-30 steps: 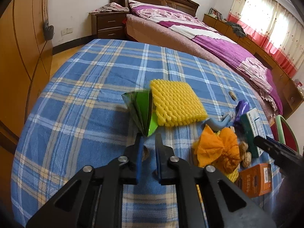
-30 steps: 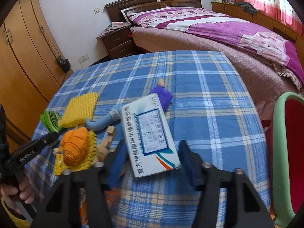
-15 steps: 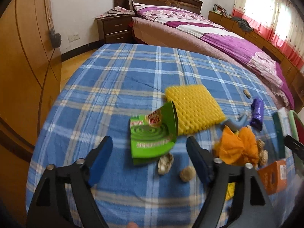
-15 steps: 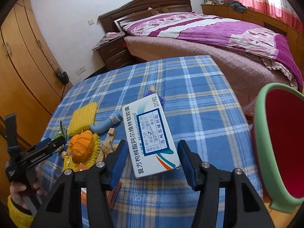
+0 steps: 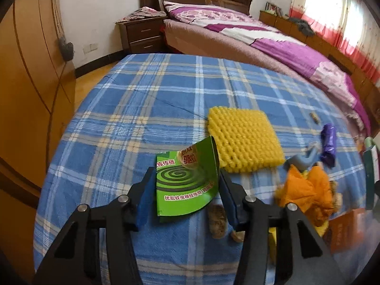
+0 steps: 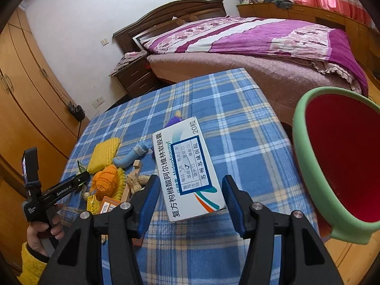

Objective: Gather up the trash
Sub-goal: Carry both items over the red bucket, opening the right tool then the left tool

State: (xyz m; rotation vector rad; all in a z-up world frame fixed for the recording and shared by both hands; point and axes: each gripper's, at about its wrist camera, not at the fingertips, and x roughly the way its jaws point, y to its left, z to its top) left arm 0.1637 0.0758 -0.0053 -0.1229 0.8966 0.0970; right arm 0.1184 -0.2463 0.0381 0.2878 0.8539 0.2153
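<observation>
Right wrist view: a blue plaid tablecloth (image 6: 237, 128) before a purple-covered bed (image 6: 261, 38) is shown, where the white medicine box (image 6: 187, 173) is clamped, lifted, in the right gripper (image 6: 188, 197) beside a red bin (image 6: 339, 166).

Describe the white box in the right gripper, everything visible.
The white box is a flat, rectangular carton that looks like cardboard, closed and undented. Its top face carries blue Chinese print, a blue-framed label panel, and a teal and orange swoosh at the near end. It is held clear of the plaid cloth, long axis pointing away from the camera, far end tilted up. The right gripper clamps its near end, a blue pad on each long side. Nothing else touches it.
</observation>
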